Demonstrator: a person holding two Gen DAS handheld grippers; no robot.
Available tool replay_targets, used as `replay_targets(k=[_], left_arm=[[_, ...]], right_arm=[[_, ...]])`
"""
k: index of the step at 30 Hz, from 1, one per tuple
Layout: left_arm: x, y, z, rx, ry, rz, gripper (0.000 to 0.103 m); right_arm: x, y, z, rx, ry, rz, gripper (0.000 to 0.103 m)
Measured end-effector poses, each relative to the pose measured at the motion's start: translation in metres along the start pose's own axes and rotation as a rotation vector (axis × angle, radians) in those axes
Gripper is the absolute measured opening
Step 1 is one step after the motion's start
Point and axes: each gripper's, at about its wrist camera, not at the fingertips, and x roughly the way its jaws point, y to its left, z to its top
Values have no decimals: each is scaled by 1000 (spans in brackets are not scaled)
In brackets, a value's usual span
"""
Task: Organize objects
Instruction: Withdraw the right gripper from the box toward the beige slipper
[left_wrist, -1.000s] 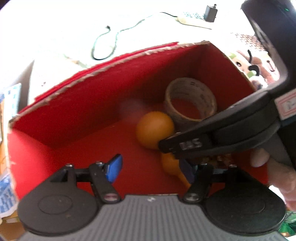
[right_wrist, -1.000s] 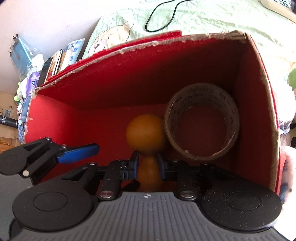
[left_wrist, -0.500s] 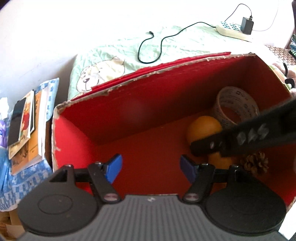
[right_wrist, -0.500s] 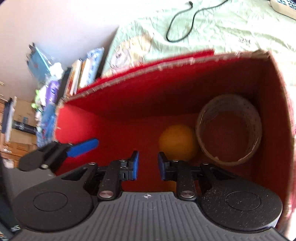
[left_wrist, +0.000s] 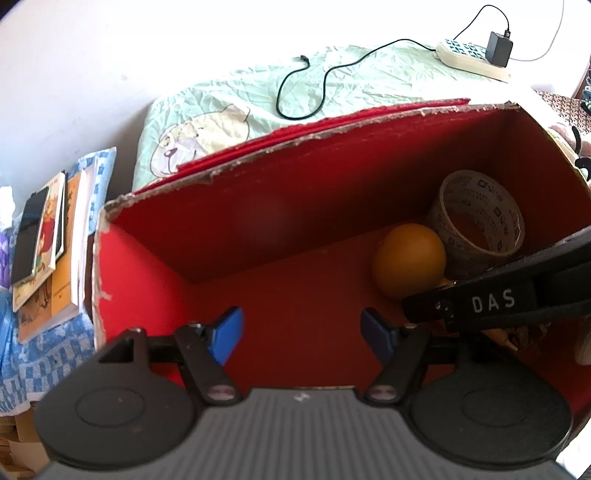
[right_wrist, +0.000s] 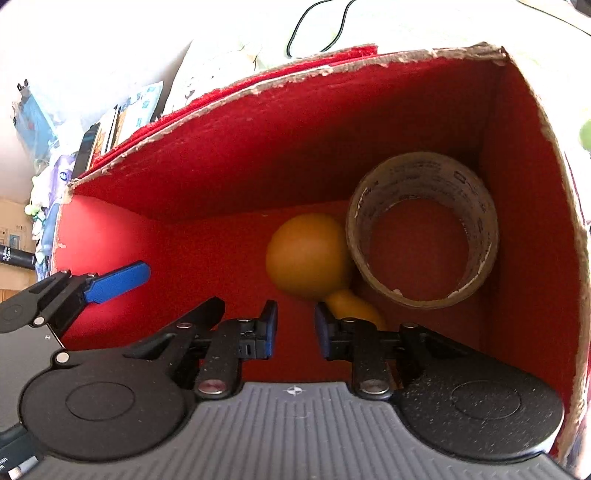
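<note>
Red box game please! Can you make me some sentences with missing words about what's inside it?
1. The inside of the cardboard box is coloured ____.
2. The round orange ball sits right next to the brown roll of ____.
3. The right tongs are open and hold ____.
4. The pads on the left tongs are coloured ____.

Missing words: red; tape; nothing; blue

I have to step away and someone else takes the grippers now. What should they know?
Left gripper: open, empty, over the red box.
Right gripper: open, empty, just above the smaller orange.
In the box's right end: tape roll, big orange touching it, smaller orange in front, a pine cone mostly hidden.
Done: these are boxed.
Left: whatever lies outside the box; not in view here.
</note>
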Motion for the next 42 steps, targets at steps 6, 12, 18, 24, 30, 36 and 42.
replay_targets(k=[6, 12, 18, 24, 30, 36, 42], left_arm=[[-2, -2, 0, -5, -15, 28, 74], [-18, -7, -3, -14, -40, 24, 74], [-34, -19, -9, -6, -67, 50, 79], [-52, -26, -15, -50, -85, 68, 80], [-78, -40, -25, -99, -112, 111, 84], [-103, -55, -38, -141, -123, 149, 85], [-123, -73, -56, -182, -131, 177, 88]], right_arm=[[-11, -4, -6, -2, -51, 9, 26], [-23, -10, -18, 14, -88, 44, 26], [-45, -13, -32, -11, -139, 45, 27], [-62, -13, -41, -54, -196, 65, 27], [-66, -6, -43, -101, -220, 109, 27], [-80, -8, -61, -128, -240, 159, 28], [-92, -11, -78, -161, -244, 203, 28]])
